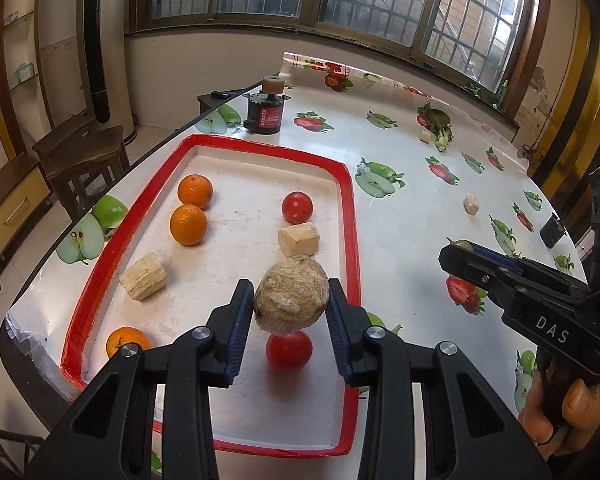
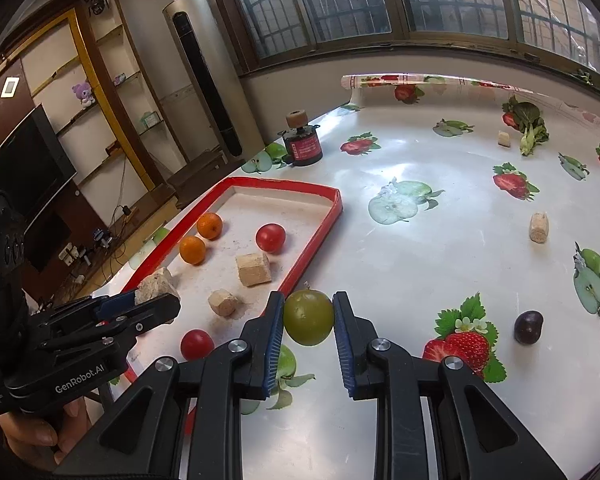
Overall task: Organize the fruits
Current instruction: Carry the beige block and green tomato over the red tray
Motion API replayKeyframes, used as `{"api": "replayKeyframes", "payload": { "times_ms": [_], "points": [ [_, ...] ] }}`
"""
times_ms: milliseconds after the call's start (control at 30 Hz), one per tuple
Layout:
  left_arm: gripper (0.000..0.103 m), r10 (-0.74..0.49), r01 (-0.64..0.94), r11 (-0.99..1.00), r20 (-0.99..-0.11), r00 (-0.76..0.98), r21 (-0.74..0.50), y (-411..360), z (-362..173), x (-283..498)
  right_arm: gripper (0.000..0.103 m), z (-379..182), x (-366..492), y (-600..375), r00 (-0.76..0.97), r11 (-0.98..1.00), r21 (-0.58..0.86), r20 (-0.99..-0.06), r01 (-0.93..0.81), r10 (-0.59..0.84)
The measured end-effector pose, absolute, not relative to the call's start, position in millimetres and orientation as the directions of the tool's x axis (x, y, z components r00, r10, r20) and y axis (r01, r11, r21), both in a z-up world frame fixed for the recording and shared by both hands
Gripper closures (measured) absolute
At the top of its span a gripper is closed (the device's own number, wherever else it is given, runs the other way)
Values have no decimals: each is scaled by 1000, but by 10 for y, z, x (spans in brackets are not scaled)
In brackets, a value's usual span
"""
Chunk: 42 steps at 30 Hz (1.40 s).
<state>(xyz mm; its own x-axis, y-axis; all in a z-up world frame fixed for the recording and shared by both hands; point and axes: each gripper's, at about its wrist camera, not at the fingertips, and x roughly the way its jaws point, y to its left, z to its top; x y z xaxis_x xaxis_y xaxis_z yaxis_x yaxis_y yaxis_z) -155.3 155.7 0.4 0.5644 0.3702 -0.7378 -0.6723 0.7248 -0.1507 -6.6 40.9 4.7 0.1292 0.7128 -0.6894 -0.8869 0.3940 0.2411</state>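
My left gripper (image 1: pixel 290 300) is shut on a rough beige lump (image 1: pixel 291 295), held above the red-rimmed tray (image 1: pixel 350 216). In the tray lie three oranges (image 1: pixel 188 224), two red tomatoes (image 1: pixel 297 207) and two beige blocks (image 1: pixel 299 239). One tomato (image 1: pixel 289 351) sits right under the held lump. My right gripper (image 2: pixel 308 316) is shut on a green round fruit (image 2: pixel 309 317), hanging over the table just right of the tray's (image 2: pixel 312 240) near corner. In the left wrist view the right gripper (image 1: pixel 456 254) shows at the right. A dark plum (image 2: pixel 528 327) rests on the tablecloth.
A black and red motor-like object (image 2: pixel 303 145) stands behind the tray. Leafy greens (image 2: pixel 530 124) and small beige chunks (image 2: pixel 539 227) lie on the fruit-print tablecloth (image 2: pixel 440 248). A wooden stool (image 1: pixel 82 156) stands past the table's left edge.
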Motion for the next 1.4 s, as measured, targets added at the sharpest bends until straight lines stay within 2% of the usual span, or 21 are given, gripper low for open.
{"api": "replayKeyframes", "payload": {
  "times_ms": [867, 1400],
  "points": [
    [69, 372, -713, 679, -757, 537, -172, 1896, -127, -1800, 78, -43, -226, 906, 79, 337, 229, -712, -913, 698],
    [69, 313, -714, 662, -783, 537, -226, 2063, -286, -1783, 78, -173, -308, 1307, 35, 291, 223, -737, -930, 675]
  ]
}}
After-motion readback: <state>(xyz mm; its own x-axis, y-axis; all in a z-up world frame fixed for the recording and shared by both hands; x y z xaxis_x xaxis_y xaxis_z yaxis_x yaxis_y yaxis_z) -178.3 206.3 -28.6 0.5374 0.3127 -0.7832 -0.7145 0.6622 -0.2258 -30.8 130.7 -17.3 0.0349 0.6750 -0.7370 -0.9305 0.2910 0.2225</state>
